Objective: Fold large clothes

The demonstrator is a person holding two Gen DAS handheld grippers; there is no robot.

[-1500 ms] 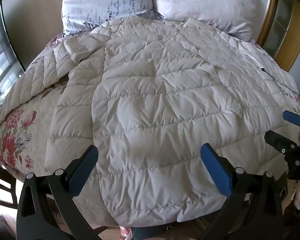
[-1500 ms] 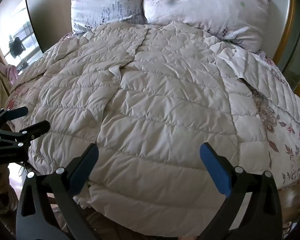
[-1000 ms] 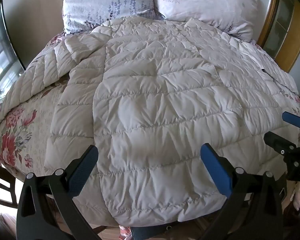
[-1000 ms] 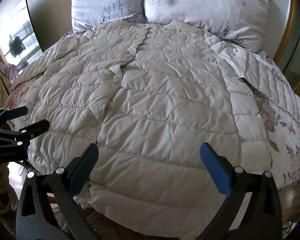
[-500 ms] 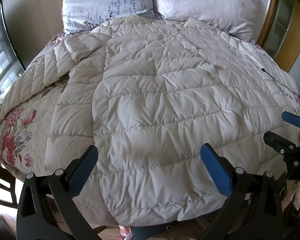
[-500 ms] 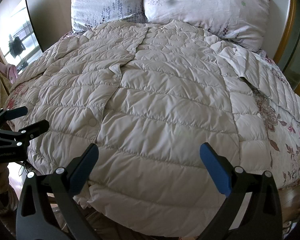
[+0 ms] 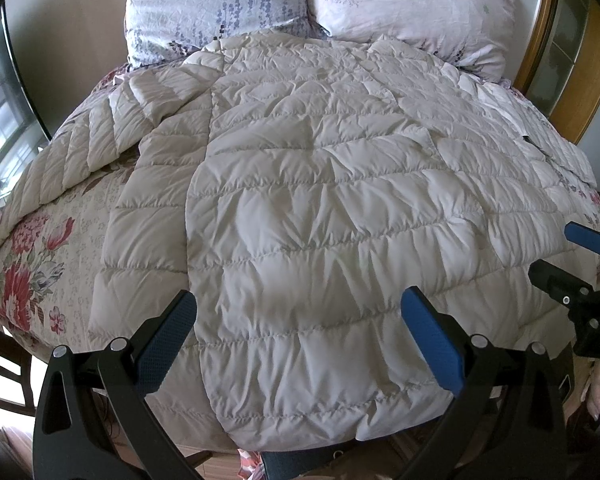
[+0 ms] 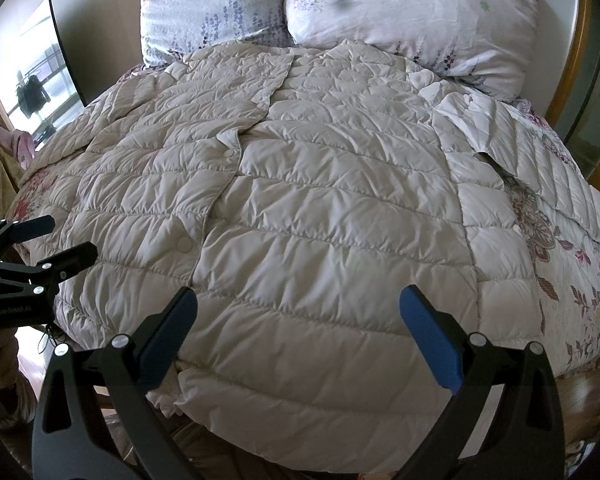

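A large beige quilted down coat (image 7: 324, 208) lies spread flat across the bed, front up, its snap placket running up the middle (image 8: 228, 156). One sleeve lies out to the left (image 7: 100, 140), the other to the right (image 8: 540, 160). The hem hangs over the bed's near edge. My left gripper (image 7: 300, 332) is open and empty, above the hem on the coat's left half. My right gripper (image 8: 300, 328) is open and empty, above the hem on the right half. Each gripper shows at the edge of the other's view.
Two floral pillows (image 7: 220, 0) (image 8: 412, 8) lean at the head of the bed. A floral bedspread (image 7: 32, 264) shows beside the coat on both sides. A wooden headboard and cabinet (image 7: 580, 80) stand at the right. A window (image 8: 32, 80) is at the left.
Nothing has visibly changed; both grippers hold still over the hem, open.
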